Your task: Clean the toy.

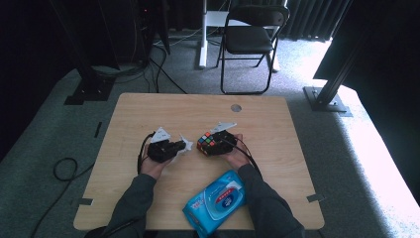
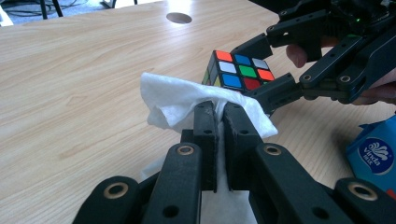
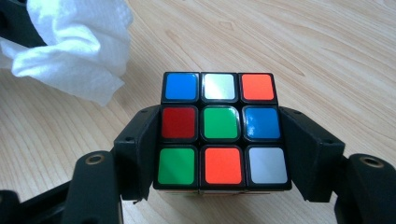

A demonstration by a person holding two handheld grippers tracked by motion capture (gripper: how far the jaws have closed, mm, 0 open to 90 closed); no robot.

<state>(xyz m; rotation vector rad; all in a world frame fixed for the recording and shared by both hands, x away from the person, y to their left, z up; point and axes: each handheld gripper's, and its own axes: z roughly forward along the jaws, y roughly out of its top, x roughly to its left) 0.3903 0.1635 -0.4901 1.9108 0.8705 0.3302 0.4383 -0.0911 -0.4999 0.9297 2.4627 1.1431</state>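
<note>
A scrambled colour cube (image 3: 219, 130) sits between the jaws of my right gripper (image 3: 219, 154), which is shut on its two sides; the same cube (image 1: 207, 143) and right gripper (image 1: 219, 144) lie mid-table in the high view. My left gripper (image 2: 220, 116) is shut on a crumpled white wipe (image 2: 182, 100), whose loose end sticks out past the fingertips. From above, the left gripper (image 1: 173, 147) holds the wipe (image 1: 185, 145) just left of the cube, a small gap apart. The left gripper view has the cube (image 2: 240, 71) right behind the wipe.
A blue pack of wet wipes (image 1: 215, 203) lies near the table's front edge between the forearms. The wooden table (image 1: 148, 114) has a round cable hole (image 1: 236, 107) at the back. A folding chair (image 1: 250, 39) stands beyond it on the carpet.
</note>
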